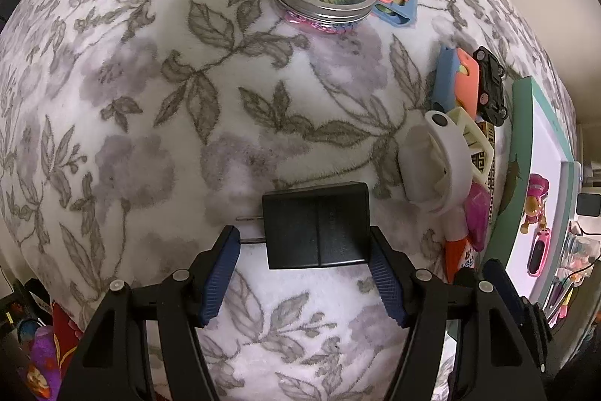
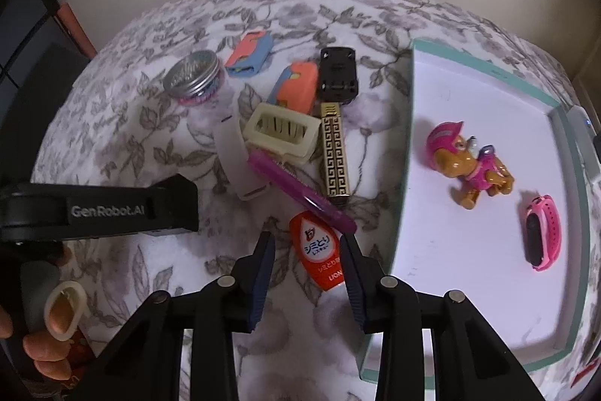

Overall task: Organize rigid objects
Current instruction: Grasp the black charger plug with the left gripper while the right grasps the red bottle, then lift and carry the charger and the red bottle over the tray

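In the left wrist view a black power adapter sits crosswise in my left gripper, which is shut on it. Its prongs meet the left pad and its flat end meets the right pad, above the flowered blanket. In the right wrist view an orange-and-white squeeze bottle lies on the blanket between the fingers of my right gripper. The right pad sits at the bottle's edge and a strip of blanket shows beside the left pad. A white tray with a teal rim lies to the right.
The tray holds a pup figure and a pink wristband. Beyond the bottle lie a purple pen, gold patterned bar, cream grille box, white band, black toy car, two coral-blue cases and a metal-lidded jar.
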Tool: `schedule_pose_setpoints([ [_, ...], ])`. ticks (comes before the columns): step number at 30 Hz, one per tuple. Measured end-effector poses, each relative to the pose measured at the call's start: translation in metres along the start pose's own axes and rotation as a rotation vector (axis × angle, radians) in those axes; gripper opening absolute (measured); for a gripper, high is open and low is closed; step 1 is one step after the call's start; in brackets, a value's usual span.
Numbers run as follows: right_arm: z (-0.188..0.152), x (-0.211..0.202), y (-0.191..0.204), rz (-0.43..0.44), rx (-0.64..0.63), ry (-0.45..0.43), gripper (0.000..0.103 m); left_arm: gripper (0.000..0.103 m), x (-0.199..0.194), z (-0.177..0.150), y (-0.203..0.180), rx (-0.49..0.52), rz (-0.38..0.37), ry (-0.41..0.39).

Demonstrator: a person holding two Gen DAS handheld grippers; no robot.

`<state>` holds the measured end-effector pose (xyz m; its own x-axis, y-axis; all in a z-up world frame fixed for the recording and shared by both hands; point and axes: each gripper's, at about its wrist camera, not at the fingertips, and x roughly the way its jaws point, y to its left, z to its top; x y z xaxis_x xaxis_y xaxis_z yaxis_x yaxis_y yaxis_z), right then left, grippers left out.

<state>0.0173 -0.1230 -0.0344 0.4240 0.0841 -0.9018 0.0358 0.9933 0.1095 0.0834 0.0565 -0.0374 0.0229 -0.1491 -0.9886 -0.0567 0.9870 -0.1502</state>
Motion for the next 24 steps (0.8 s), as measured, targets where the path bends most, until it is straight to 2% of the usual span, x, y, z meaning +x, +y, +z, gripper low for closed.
schedule_pose_setpoints([
  [8,0.006,0.015,0.004,-0.025,-0.003,0.016,0.038,0.07,0.019,0.005,-0.008,0.005,0.023,0.003],
  [13,0.002,0.017,0.012,0.02,-0.026,0.045,0.033,0.07,0.018,0.004,-0.007,0.017,0.036,-0.001],
  [19,0.002,0.032,0.02,-0.052,-0.057,0.065,0.033,0.07,0.02,0.004,-0.008,0.03,0.048,-0.006],
  [24,0.004,0.034,0.027,-0.087,-0.073,0.049,0.033,0.07,0.022,0.005,-0.013,0.037,0.058,-0.012],
])
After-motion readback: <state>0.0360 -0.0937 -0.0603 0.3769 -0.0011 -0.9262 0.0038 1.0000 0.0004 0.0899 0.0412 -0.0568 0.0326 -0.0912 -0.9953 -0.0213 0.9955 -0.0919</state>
